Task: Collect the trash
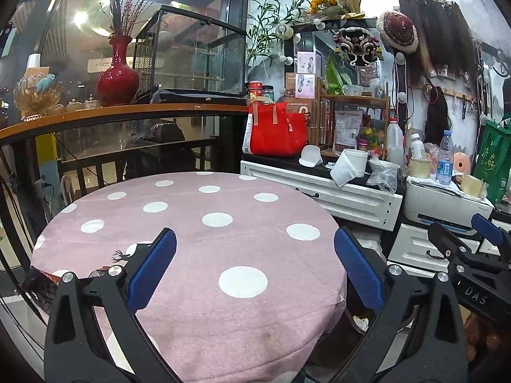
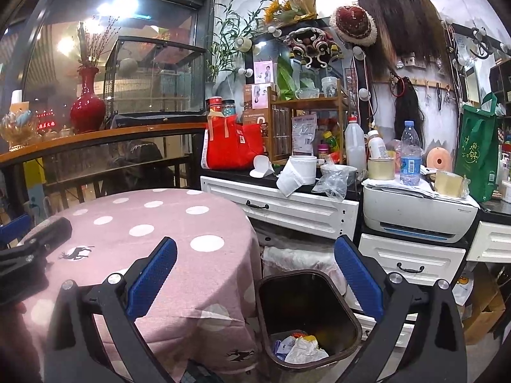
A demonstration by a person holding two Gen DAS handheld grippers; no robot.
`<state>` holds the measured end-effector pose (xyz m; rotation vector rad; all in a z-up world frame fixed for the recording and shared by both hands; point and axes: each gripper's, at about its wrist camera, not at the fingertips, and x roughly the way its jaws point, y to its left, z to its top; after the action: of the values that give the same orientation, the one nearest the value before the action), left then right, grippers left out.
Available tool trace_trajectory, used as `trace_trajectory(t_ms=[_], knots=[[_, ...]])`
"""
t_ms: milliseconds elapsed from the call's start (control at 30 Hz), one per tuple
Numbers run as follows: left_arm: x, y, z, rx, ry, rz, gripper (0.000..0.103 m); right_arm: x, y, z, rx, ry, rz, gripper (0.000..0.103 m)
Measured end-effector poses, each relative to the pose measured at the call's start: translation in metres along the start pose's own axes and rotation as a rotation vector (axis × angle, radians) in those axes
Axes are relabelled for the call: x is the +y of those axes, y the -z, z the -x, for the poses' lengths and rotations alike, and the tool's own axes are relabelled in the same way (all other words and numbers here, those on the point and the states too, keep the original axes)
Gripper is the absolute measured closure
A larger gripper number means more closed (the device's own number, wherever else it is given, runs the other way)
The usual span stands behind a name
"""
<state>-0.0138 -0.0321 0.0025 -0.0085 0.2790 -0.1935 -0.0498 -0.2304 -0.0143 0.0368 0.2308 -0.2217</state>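
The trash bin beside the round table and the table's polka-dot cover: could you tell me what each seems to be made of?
The trash bin looks like dark, smooth plastic: its inner walls reflect light with a mild gloss, and crumpled trash lies at the bottom. The polka-dot cover seems to be soft matte fabric, pink with white dots; it drapes over the table's edge in folds and shows a fine fuzzy texture, possibly fleece.

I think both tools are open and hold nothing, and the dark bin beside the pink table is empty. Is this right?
Not quite. The dark bin is not empty: the right wrist view shows crumpled paper and wrappers at its bottom. The rest is right: the left tool and the right tool are both open and hold nothing, and the bin stands beside the pink table.
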Motion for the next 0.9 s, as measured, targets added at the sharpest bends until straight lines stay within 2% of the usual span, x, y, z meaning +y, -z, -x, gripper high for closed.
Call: trace_trajectory(t_ms=[900], knots=[[0.0037,0.0018,0.0012,-0.001,-0.004,0.021,0.006,0.0014,0.0001,0.0021,0.001,0.001,0.000,0.006]])
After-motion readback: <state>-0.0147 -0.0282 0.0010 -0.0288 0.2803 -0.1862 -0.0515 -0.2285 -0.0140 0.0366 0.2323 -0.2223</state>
